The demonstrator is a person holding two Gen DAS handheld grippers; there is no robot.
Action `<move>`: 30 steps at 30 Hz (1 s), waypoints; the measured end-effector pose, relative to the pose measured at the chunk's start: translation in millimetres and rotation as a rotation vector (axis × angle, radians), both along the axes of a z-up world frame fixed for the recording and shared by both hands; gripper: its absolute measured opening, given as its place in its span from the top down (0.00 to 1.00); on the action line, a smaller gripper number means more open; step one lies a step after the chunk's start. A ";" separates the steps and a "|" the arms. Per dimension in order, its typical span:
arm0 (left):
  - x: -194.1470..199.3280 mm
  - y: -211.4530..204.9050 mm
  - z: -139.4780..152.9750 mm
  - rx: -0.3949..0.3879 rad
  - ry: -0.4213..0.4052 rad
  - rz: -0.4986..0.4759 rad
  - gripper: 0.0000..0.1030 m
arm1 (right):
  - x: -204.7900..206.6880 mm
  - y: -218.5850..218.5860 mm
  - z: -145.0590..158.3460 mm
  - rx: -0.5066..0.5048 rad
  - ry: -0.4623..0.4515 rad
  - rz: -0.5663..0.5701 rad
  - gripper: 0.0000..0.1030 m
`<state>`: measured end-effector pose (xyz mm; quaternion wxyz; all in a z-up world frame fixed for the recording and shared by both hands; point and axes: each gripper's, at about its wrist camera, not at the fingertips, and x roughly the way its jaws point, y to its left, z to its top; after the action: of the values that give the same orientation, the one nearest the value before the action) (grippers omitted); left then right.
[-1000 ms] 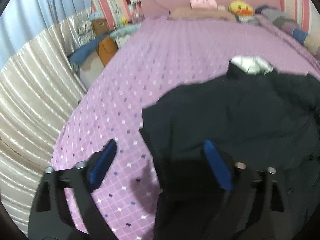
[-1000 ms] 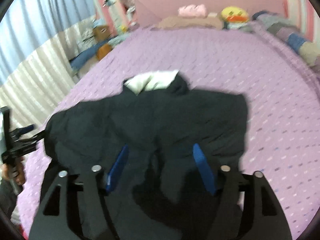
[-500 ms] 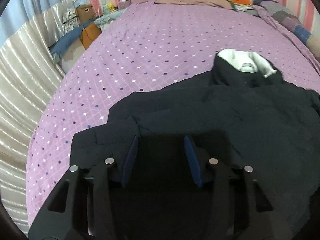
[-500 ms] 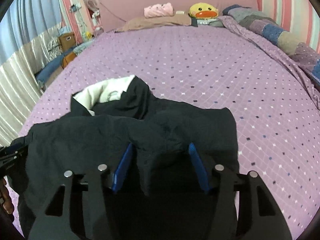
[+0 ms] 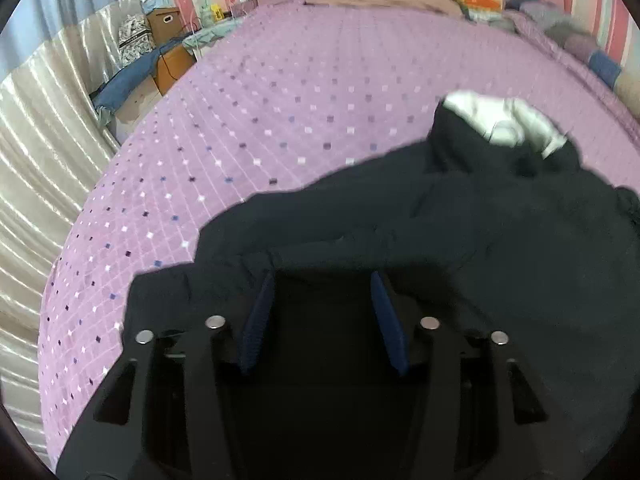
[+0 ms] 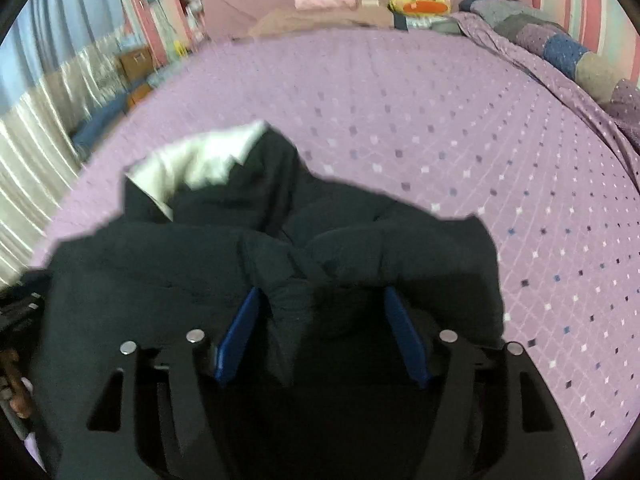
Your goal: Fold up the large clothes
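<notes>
the dark jacket (image 5: 460, 240) lies bunched on the purple bed (image 5: 300, 100). both jaws have just been widening: the left hand-held gripper (image 5: 322, 316) and right hand-held gripper (image 6: 322, 332) straddle its folds, seemingly not pinching.

Both grippers' jaws reopened slightly around the jacket (image 5: 460, 248)
</notes>
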<state>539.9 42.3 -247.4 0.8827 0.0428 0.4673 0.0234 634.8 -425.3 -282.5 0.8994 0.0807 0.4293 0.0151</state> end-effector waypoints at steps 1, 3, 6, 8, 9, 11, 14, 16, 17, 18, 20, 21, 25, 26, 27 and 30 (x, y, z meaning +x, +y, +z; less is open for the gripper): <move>-3.8 2.4 11.7 -0.012 -0.034 0.012 0.29 | -4.4 -3.6 10.8 0.029 -0.038 -0.002 0.33; -4.5 4.2 28.8 -0.029 -0.080 0.028 0.19 | -6.6 -7.6 33.2 0.052 -0.104 -0.025 0.23; 17.1 1.0 40.3 -0.053 -0.090 0.043 0.16 | 9.0 2.9 49.3 0.077 -0.131 -0.025 0.21; 35.4 -6.2 36.1 -0.031 -0.078 0.048 0.16 | 26.0 25.5 49.0 0.024 -0.148 0.004 0.21; 42.8 -10.9 32.0 -0.023 -0.073 0.048 0.16 | 31.3 34.1 47.2 0.000 -0.155 0.018 0.21; 60.0 -27.3 18.3 0.003 -0.075 0.009 0.16 | 48.3 55.5 36.2 -0.036 -0.162 0.107 0.21; 72.7 -41.2 -7.6 0.090 -0.087 -0.058 0.16 | 67.7 75.4 8.2 -0.090 -0.096 0.240 0.21; 77.8 -41.4 -26.2 0.100 -0.086 -0.076 0.15 | 73.3 78.4 -7.7 -0.111 -0.063 0.277 0.21; 79.5 -37.6 -31.2 0.074 -0.086 -0.071 0.14 | 75.6 74.4 -12.7 -0.071 -0.060 0.281 0.20; 81.5 -30.8 -35.0 0.029 -0.094 -0.056 0.13 | 76.7 70.2 -15.5 -0.037 -0.063 0.276 0.17; 84.2 -24.3 -38.1 -0.012 -0.116 -0.039 0.08 | 78.5 64.0 -23.3 -0.003 -0.064 0.255 0.13; 85.0 -22.2 -40.0 -0.026 -0.123 -0.040 0.08 | 81.1 62.4 -27.7 0.010 -0.059 0.254 0.13; 87.8 -20.2 -51.0 -0.054 -0.156 -0.040 0.06 | 86.5 62.2 -42.2 0.049 -0.047 0.268 0.10; 88.1 -18.7 -53.0 -0.066 -0.164 -0.042 0.05 | 87.2 60.9 -44.4 0.056 -0.048 0.270 0.09; 88.1 -16.9 -55.9 -0.083 -0.170 -0.045 0.05 | 88.4 60.1 -45.4 0.063 -0.051 0.272 0.08; 89.4 -15.1 -64.7 -0.110 -0.194 -0.051 0.04 | 88.0 58.9 -52.7 0.078 -0.059 0.275 0.06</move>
<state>629.2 27.2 -312.1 0.9251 0.0039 0.3792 -0.0206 722.8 -366.4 -335.2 0.8974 0.0556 0.4085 0.1572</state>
